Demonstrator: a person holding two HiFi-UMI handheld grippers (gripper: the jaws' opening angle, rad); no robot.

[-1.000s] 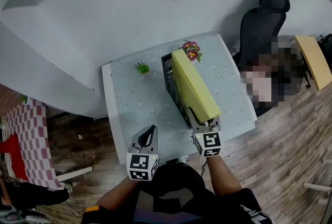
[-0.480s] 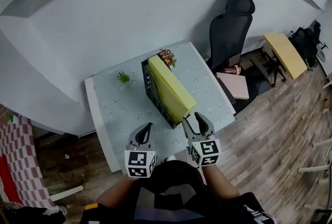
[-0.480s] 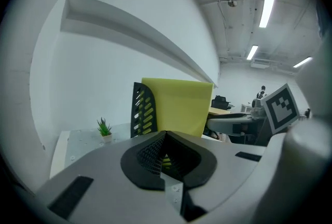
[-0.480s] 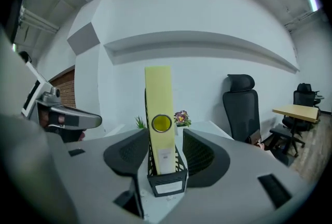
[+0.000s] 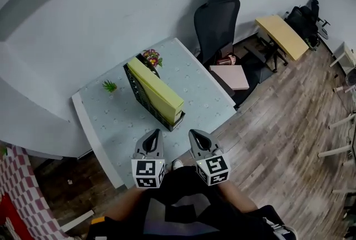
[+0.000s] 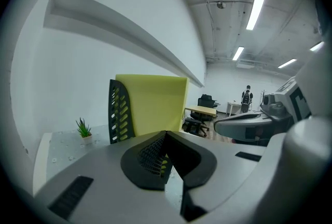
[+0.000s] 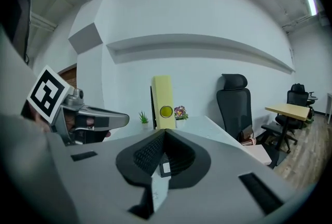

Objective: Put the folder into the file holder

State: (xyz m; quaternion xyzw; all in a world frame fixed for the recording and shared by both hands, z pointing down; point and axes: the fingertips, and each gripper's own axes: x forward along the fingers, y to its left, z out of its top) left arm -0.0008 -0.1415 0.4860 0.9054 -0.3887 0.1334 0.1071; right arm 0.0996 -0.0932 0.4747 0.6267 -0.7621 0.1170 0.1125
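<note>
"Where was the flat yellow folder (image 5: 158, 91)?"

"It stood on edge inside the black perforated file holder (image 5: 137, 90), its top rising clear above the holder's wall. In the right gripper view its narrow spine faced the camera, with a round yellow spot (image 7: 165, 111) on it."

"And the file holder?"

"On the pale, speckled tabletop (image 5: 192, 80), set slantwise to the edges. A small pot of pink and red flowers (image 5: 151, 58) sat just beside its far end. A little spiky green plant (image 5: 109, 86) stood to the left, apart from it."

"Did either gripper touch the folder?"

"Neither. The left gripper (image 5: 154, 132) was at the tabletop's near edge, well apart from the file holder. Its jaws were pressed together at the tips with nothing in them (its own view showed the two black pads meeting in a point). The right gripper (image 5: 193, 133) hung beside it, about level with it. Its jaws were closing, the tips met, and nothing lay between them either."

"What lay beyond the tabletop?"

"A black high-backed office chair (image 5: 217, 14) stood past the far right corner, near the white wall (image 5: 111, 5). A flat pale-pink square (image 5: 229, 76) lay just in front of the chair. Farther right was a light wooden desk (image 5: 281, 36) on the grey-brown plank floor (image 5: 278, 122). In the left gripper view a person (image 6: 247, 97) stood far off in the room, too small to say more."
</note>
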